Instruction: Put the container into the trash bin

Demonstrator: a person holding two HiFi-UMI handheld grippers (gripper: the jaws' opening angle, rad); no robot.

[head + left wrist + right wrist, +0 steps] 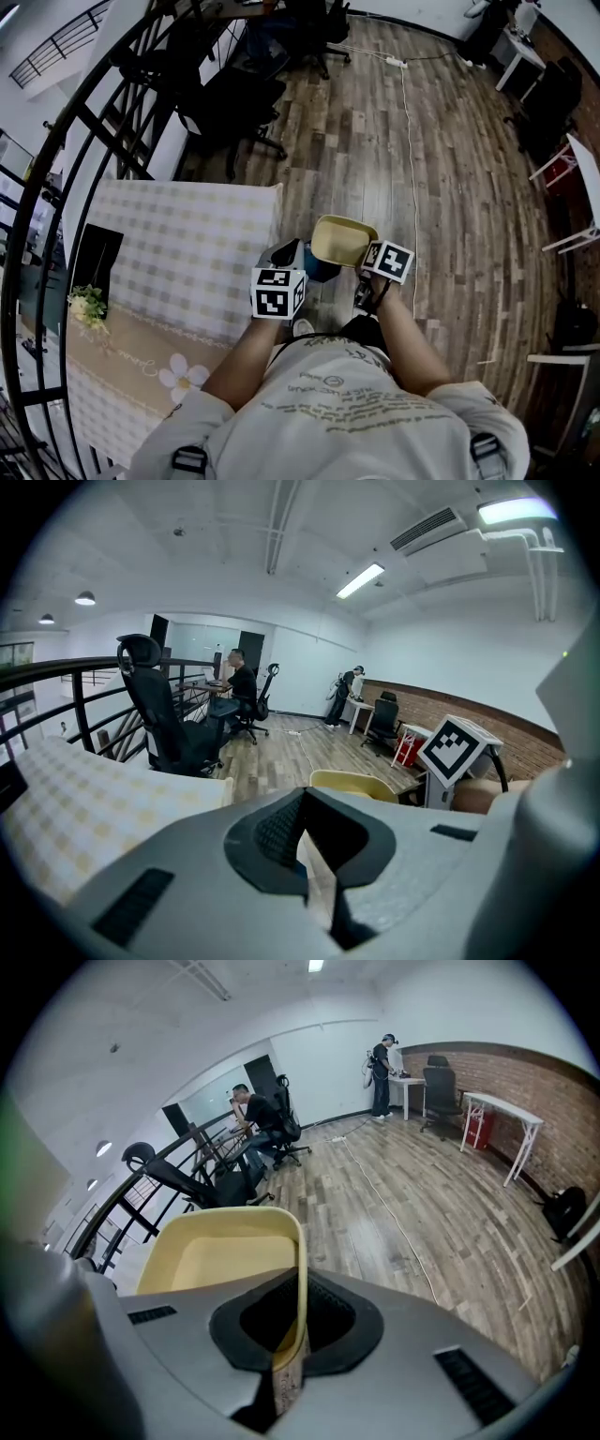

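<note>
Checkered table point(187, 234) sits on the left with flowers point(87, 303) near its left edge. Just off its right corner is the left gripper point(283, 255), jaws pinched to a sliver with nothing in them as far as I can see. Right beside it there's a blue thing point(321, 269), half hidden, can't tell what it is. The yellow container point(342, 241) is up over the wood floor point(450, 187), and the right gripper point(367, 268) is clamped on its near right wall.

container point(342, 242) right of table point(187, 244), perhaps above bin point(322, 270)
</note>
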